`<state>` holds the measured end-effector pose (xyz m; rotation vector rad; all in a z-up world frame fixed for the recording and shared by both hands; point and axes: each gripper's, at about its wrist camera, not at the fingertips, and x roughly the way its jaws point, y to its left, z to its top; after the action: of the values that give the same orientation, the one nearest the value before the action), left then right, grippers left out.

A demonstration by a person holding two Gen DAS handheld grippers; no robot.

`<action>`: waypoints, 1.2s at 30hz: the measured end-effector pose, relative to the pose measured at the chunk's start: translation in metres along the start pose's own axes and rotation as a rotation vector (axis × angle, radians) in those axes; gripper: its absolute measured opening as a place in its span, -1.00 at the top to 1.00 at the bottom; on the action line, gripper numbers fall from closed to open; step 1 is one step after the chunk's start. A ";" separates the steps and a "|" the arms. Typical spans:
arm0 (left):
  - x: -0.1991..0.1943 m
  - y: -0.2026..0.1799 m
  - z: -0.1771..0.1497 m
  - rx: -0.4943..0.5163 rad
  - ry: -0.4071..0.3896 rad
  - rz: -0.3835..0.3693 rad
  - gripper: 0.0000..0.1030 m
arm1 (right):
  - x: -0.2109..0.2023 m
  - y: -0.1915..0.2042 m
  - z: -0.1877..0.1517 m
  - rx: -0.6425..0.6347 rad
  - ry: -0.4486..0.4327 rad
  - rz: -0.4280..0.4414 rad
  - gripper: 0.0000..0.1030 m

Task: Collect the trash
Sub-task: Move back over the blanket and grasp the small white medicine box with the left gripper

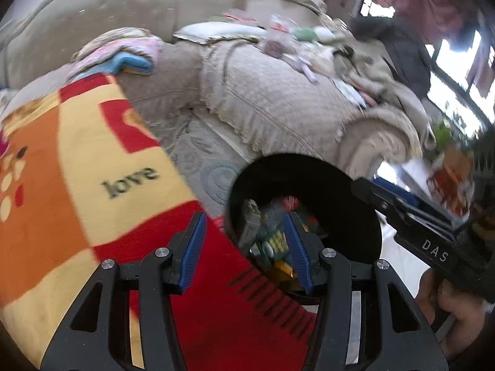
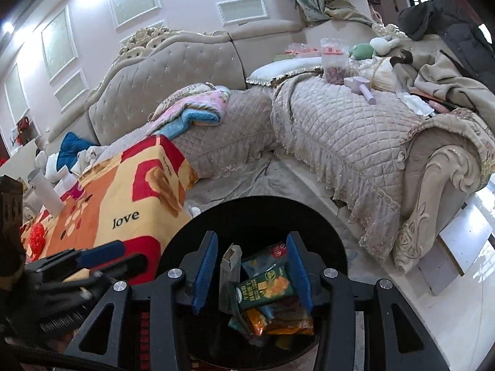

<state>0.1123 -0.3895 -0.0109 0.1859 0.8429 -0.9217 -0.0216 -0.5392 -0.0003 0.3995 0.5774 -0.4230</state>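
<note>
A beige quilted sofa [image 2: 340, 130] curves behind a table [image 2: 102, 191] draped in an orange "love" blanket. Off the table's near corner, a black trash bin [image 2: 256, 207] holds snack wrappers [image 2: 266, 287]. Above its mouth, the left hand-held gripper [image 1: 247, 247] and right hand-held gripper [image 2: 252, 272] both stand open, gripping nothing.

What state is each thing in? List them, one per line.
Black bin: open-topped, partly filled with wrappers.
Green snack packet: lying in the bin on top of the other wrappers.
Left tongs: open, empty.
Right tongs: open, nothing held, above the bin.
Blanket: spread out, "love" showing.
</note>
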 end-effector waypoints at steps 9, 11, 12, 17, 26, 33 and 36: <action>-0.085 0.066 -0.005 -0.180 -0.149 0.095 0.02 | -0.018 0.025 0.005 0.037 -0.102 0.033 0.14; -0.111 0.086 -0.011 -0.205 -0.189 0.136 0.02 | -0.017 0.040 0.002 0.025 -0.102 0.071 0.13; -0.122 0.096 -0.014 -0.208 -0.199 0.161 0.01 | -0.016 0.053 0.000 0.010 -0.096 0.100 0.13; -0.175 0.172 -0.041 -0.210 -0.206 0.320 -0.06 | -0.005 0.127 -0.017 -0.156 -0.042 0.245 0.10; -0.256 0.356 -0.132 -0.382 -0.159 0.635 -0.11 | 0.024 0.223 -0.054 -0.350 0.033 0.356 0.09; -0.248 0.431 -0.150 -0.320 -0.040 0.620 -0.11 | 0.037 0.244 -0.061 -0.395 0.064 0.339 0.09; -0.224 0.442 -0.144 -0.239 0.043 0.585 -0.11 | 0.038 0.239 -0.059 -0.373 0.072 0.343 0.09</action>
<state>0.2984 0.0914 -0.0368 0.2284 0.8649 -0.2683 0.0979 -0.3207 -0.0112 0.1503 0.6296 0.0309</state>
